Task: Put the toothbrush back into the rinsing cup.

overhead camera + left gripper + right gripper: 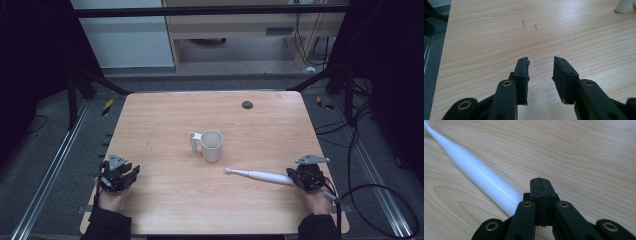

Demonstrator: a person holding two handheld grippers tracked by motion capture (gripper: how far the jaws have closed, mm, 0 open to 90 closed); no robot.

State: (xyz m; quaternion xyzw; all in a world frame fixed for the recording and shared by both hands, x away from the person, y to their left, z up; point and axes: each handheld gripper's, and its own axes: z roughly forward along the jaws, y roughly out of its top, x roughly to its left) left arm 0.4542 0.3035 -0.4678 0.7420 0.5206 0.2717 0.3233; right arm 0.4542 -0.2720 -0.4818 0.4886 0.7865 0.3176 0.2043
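High view: the white electric toothbrush [260, 176] lies on the desk [165, 210] near the right edge, long axis running left-far toward the cup [212, 145], handle end just beside the right tool [295, 178], whose jaws sit pressed together, empty. The left tool [131, 175], jaws apart, rests well away.

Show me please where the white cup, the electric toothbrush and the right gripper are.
white cup [212, 146], high view, on its outer wall.
electric toothbrush [260, 175], high view, on the middle of its handle.
right gripper [540, 185], right gripper view, where the shut tips meet.
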